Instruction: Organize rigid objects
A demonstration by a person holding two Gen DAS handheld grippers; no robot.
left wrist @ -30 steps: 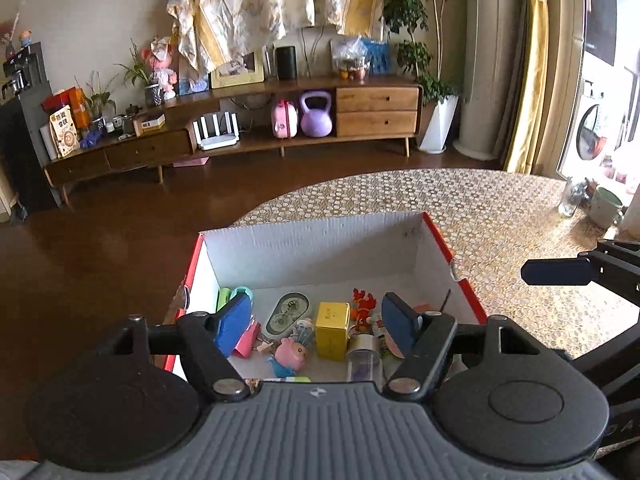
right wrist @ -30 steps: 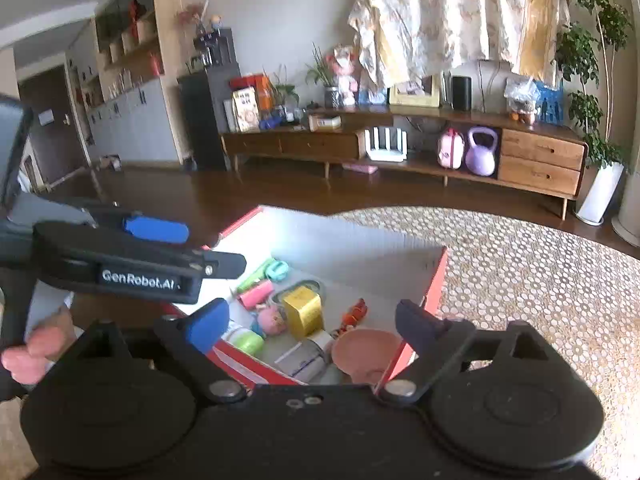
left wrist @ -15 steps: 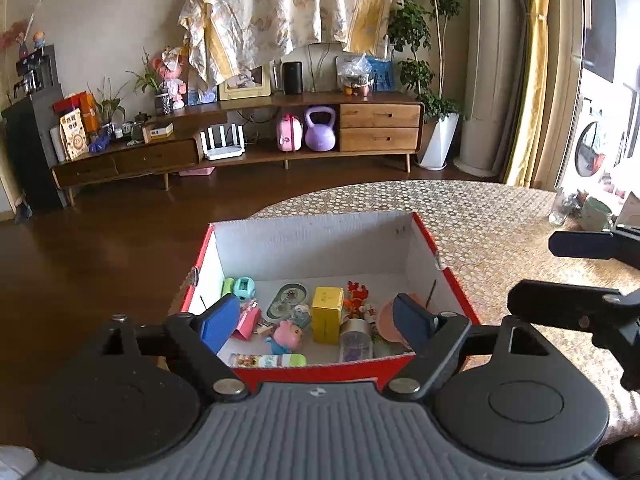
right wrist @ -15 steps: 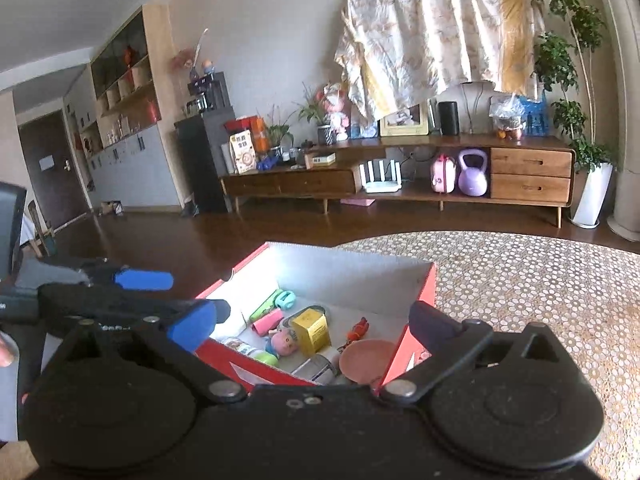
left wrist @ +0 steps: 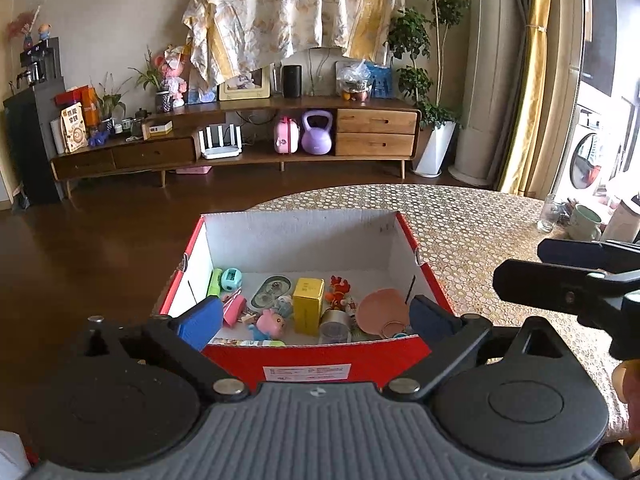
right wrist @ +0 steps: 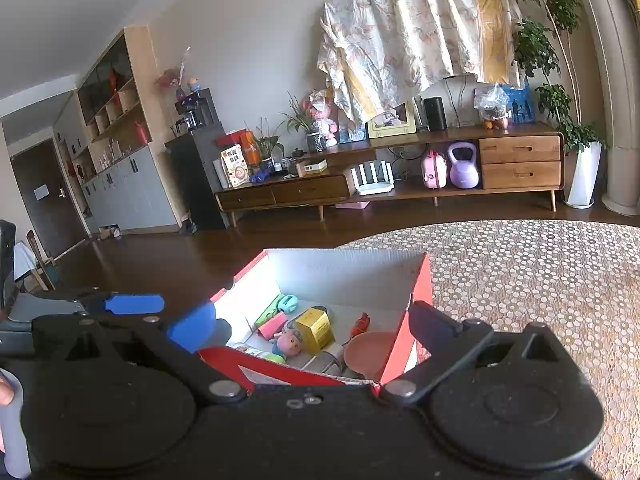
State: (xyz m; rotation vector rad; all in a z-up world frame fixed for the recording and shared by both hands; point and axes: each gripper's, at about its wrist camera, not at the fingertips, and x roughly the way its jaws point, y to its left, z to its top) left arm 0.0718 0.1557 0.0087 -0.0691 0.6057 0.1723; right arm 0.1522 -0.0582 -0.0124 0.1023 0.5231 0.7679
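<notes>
A red cardboard box (left wrist: 308,360) with white inner walls stands on the patterned table (left wrist: 460,224). Inside lie a yellow carton (left wrist: 307,304), a pink bowl (left wrist: 382,312), a pink pig figure (left wrist: 269,323), a green tube (left wrist: 216,282), a teal toy (left wrist: 231,279) and a tape roll (left wrist: 334,330). My left gripper (left wrist: 316,322) is open and empty, held in front of the box's near wall. My right gripper (right wrist: 312,330) is open and empty at the box's near right corner (right wrist: 376,380). The right gripper also shows at the right edge of the left wrist view (left wrist: 568,276).
A glass jar (left wrist: 548,214) and a green mug (left wrist: 584,222) stand at the table's far right. Beyond the table's edge lies dark wood floor (left wrist: 100,240), then a long TV cabinet (left wrist: 240,148) against the wall.
Both grippers have pulled back and risen away from the box, so the box's front wall now shows. Both stay open and empty.
</notes>
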